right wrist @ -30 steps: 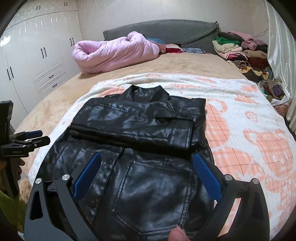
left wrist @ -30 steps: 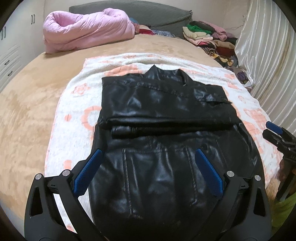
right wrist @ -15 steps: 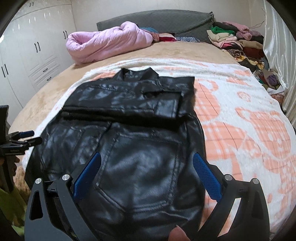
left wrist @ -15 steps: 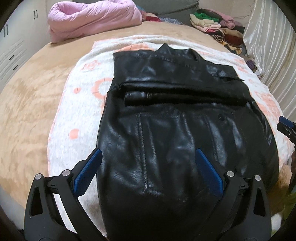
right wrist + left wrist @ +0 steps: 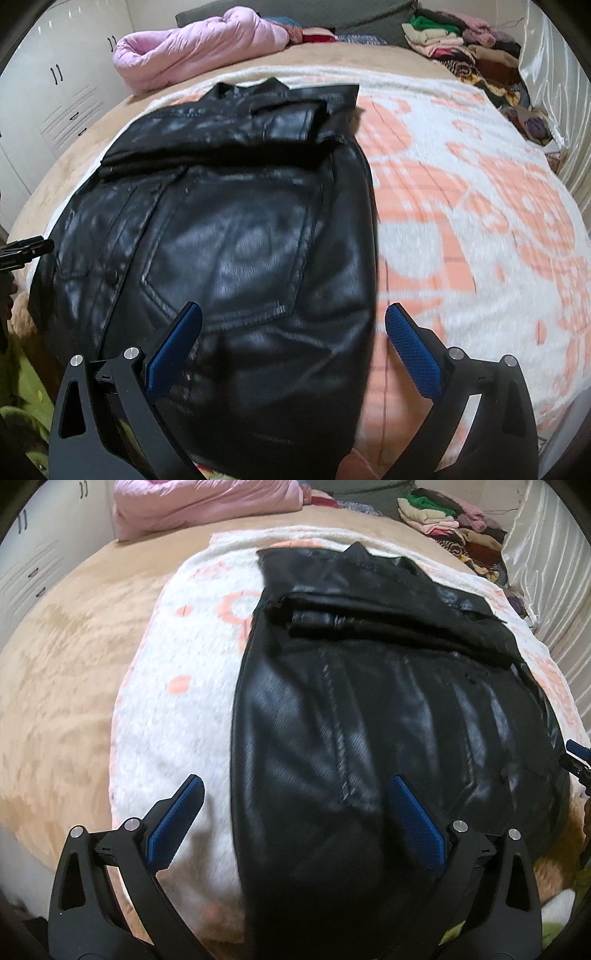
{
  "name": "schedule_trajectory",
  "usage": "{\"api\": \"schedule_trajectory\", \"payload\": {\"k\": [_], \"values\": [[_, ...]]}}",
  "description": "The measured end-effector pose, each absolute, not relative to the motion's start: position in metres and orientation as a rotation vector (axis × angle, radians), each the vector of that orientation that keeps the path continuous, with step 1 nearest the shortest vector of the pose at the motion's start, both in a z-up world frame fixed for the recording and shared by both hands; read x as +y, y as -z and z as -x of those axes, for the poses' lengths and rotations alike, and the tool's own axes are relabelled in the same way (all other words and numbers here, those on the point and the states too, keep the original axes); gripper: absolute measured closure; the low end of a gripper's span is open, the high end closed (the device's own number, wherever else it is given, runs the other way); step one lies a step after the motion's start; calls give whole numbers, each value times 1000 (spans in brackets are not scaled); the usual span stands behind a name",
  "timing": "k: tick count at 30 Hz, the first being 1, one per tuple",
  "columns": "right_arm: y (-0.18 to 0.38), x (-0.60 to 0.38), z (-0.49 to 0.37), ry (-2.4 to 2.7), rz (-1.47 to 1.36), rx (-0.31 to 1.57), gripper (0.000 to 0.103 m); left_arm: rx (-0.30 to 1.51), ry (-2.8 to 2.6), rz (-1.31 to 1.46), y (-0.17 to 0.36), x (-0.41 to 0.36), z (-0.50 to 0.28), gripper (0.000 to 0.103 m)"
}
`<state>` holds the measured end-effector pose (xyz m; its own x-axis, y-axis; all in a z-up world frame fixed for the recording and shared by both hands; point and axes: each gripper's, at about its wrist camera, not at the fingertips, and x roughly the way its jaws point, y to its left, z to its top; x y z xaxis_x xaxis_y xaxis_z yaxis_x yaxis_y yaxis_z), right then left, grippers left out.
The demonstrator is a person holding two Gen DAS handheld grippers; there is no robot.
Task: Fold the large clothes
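Across the frame's centre, a glossy black leather jacket [image 5: 388, 720] lies on a fuzzy white-and-peach blanket [image 5: 177, 686]; left gripper [image 5: 295, 823] and right gripper [image 5: 293, 343] both gape, empty.

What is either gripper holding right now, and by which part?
Nothing is held. The left gripper and right gripper are both open, each poised over a near corner of the black leather jacket.

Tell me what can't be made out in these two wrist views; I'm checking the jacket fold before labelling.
- Black jacket hem: cut off by the bottom edge and the left gripper in the left view; likewise under the right gripper.
- Sleeves: tucked under the folded band, hidden in both.
- Seams, buttons: motion-blurred.
- Clothes pile: too small to sort.
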<state>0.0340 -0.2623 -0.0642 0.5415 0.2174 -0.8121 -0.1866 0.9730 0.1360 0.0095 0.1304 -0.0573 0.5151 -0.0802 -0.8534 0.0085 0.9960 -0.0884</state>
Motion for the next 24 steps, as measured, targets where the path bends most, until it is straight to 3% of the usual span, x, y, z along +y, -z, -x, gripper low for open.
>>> {"api": "schedule_trajectory", "payload": {"k": [6,7,9,12,19,22,23,24], "values": [[76,-267,-21,-263,-28,1018,4,1065,139,161,69,140,13,10],[79,-269,-19,-265,-33,1030,4,1075,159,190,72,141,17,13],[83,-270,-16,-266,-35,1049,4,1089,184,230,78,141,23,33],[88,-272,-11,-279,-39,1079,4,1088,180,227,81,140,33,42],[96,-281,-10,-307,-81,1137,4,1096,192,266,87,148,36,45],[100,-279,-6,-336,-87,1143,21,1098,190,275,87,150,35,49],[99,-277,-4,-344,-72,1139,29,1098,189,274,87,150,35,55],[97,-275,-2,-364,-66,1134,45,1097,189,274,86,150,34,64]]}}
